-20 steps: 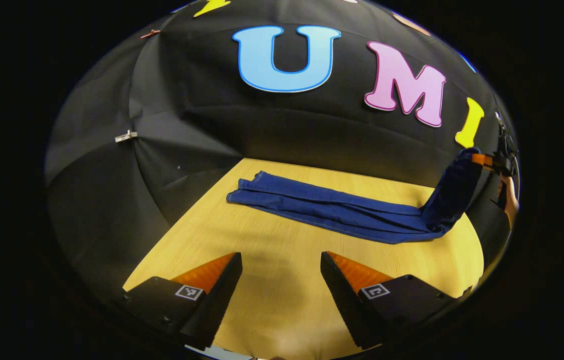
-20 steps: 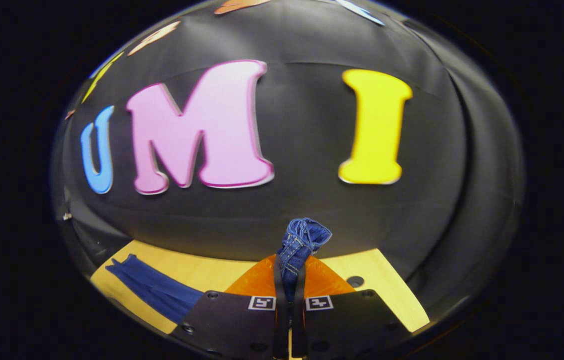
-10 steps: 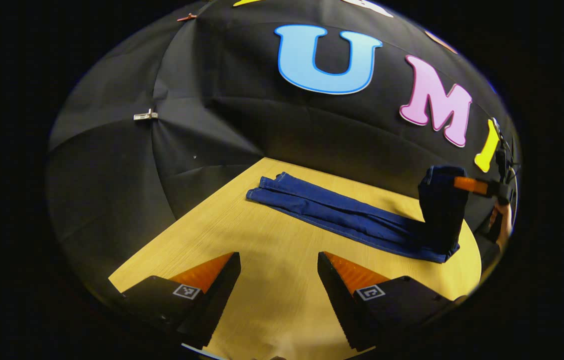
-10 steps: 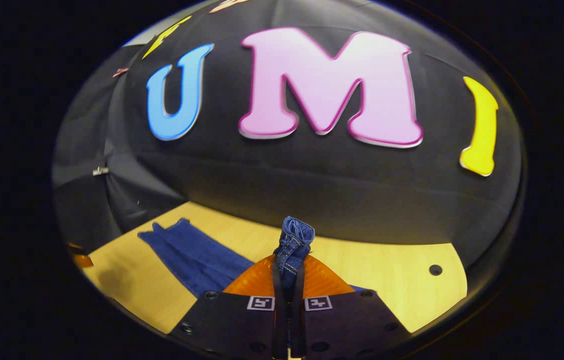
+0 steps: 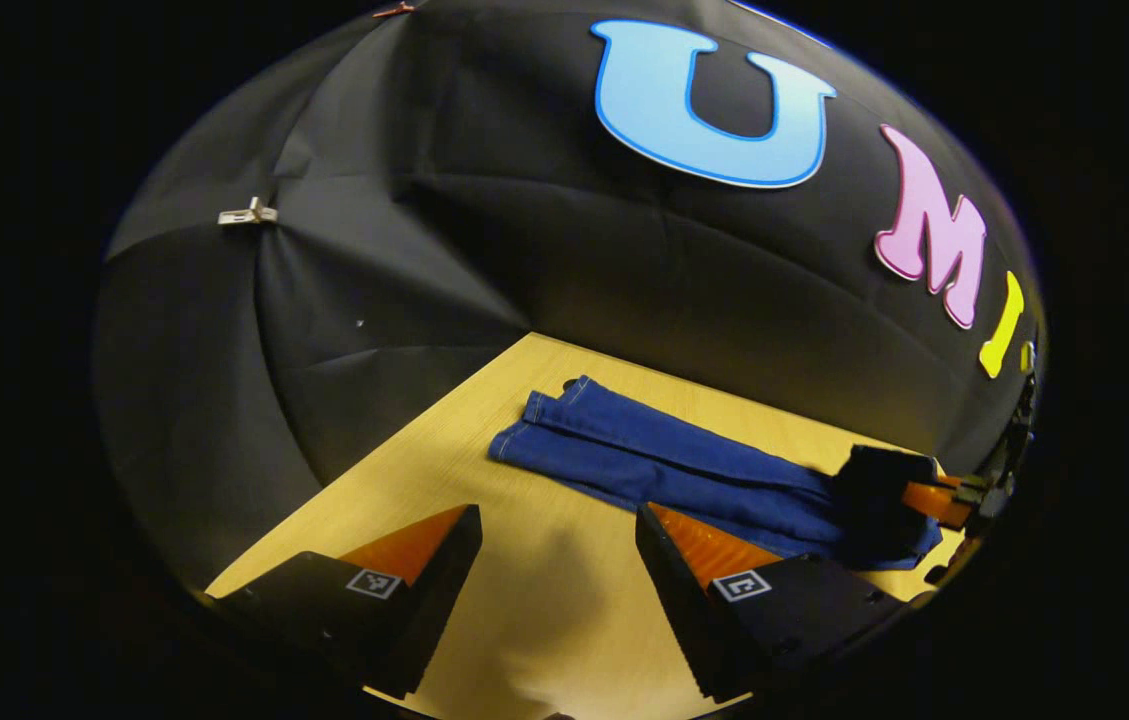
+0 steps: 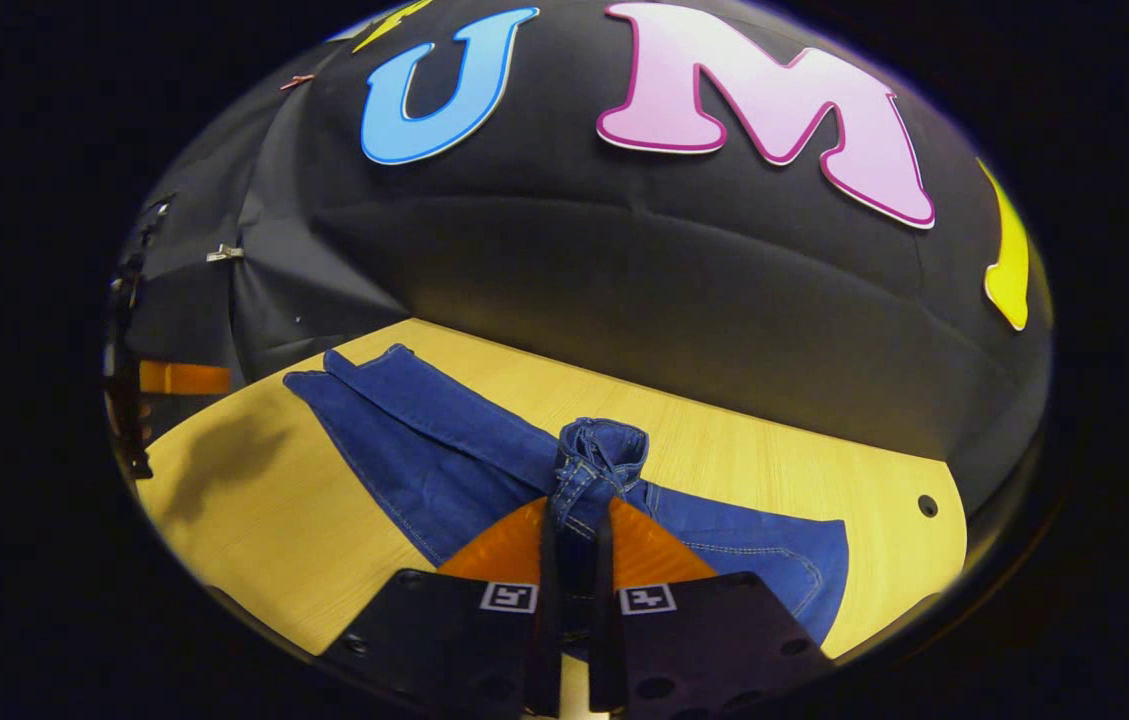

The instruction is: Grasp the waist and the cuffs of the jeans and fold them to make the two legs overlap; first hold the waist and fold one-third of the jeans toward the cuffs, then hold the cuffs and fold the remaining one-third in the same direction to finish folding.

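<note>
Dark blue jeans (image 5: 664, 465) lie on the wooden table (image 5: 454, 480) with both legs stacked, cuffs (image 5: 544, 415) at the far left. My left gripper (image 5: 554, 545) hovers open above bare wood, just short of the legs. In the right gripper view, my right gripper (image 6: 579, 520) is shut on the bunched waist (image 6: 602, 455), held low over the legs (image 6: 424, 440), which run away to the cuffs (image 6: 344, 365). Seen from the left gripper view, the right gripper (image 5: 934, 500) holds the waist end (image 5: 874, 485) doubled back over the legs.
The black cloth wall rises behind the table, with a metal clip (image 5: 246, 214) on a seam. A small hole (image 6: 927, 505) marks the table's right end. The left gripper's orange finger (image 6: 182, 378) shows at the far left of the right gripper view.
My right gripper has carried the waist down from high in the air and toward the cuffs, laying it back over the legs. The left gripper stayed open and drifted closer to the jeans.
</note>
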Action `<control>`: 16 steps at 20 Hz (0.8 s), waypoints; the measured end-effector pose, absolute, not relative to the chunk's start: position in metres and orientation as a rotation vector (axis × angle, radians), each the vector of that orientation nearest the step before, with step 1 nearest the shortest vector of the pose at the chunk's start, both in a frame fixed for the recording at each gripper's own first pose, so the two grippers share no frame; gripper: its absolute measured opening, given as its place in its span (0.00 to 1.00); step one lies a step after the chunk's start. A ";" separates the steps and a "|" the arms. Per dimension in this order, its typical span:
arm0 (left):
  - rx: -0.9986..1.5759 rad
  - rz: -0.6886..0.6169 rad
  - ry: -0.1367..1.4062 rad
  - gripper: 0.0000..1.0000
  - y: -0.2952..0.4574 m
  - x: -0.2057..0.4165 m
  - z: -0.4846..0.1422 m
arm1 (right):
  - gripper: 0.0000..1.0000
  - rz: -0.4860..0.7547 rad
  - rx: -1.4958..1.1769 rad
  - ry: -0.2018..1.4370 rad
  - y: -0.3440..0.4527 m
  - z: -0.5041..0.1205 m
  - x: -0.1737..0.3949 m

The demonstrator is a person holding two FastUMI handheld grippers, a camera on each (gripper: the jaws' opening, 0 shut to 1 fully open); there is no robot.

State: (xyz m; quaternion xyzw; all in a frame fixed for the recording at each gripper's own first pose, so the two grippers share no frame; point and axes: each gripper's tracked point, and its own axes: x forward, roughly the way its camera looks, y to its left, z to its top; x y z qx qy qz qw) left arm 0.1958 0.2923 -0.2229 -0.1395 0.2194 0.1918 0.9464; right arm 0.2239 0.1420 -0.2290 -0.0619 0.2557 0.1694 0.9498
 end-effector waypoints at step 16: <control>-0.120 0.287 0.727 0.97 0.360 0.308 -0.307 | 0.84 0.234 0.117 0.594 0.063 -0.235 0.166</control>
